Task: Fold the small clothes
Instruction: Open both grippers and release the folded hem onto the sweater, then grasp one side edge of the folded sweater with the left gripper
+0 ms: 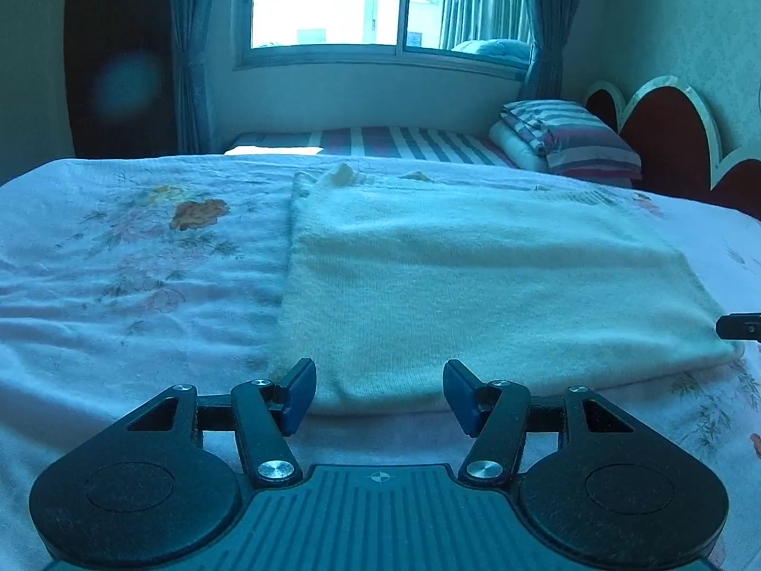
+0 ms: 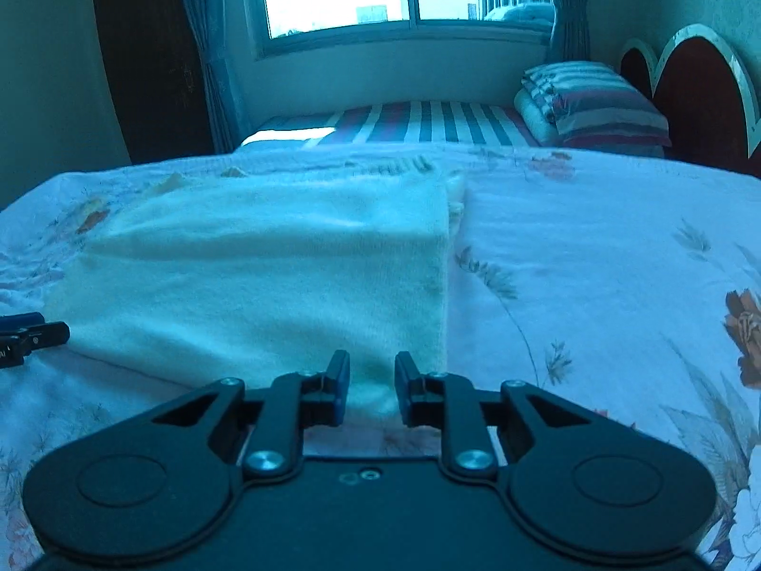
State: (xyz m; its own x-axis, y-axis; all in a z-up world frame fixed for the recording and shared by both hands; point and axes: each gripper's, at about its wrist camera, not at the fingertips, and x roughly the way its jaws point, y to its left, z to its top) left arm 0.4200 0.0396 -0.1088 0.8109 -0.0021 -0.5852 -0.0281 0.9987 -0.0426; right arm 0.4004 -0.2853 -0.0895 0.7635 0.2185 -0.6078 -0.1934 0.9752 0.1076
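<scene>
Behind everything, a window (image 1: 328, 0) glares white between curtains (image 1: 190, 47), its panes washed out. Below it a bed (image 1: 119, 257) spreads a soft floral sheet, wrinkled on the left in the left wrist view; the right wrist view alone shows large orange blooms at the sheet's right edge. A fuzzy cream garment (image 1: 475, 285) lies folded into a flat rectangle mid-bed, its far hem blurred. Striped pillows (image 1: 570, 135) sit beyond it by a scalloped headboard (image 1: 666, 138), cut off at the frame. The left claw (image 1: 379, 395) stands wide and empty before the garment's near edge. The right claw (image 2: 372, 388) is narrow and empty by its near right corner.
</scene>
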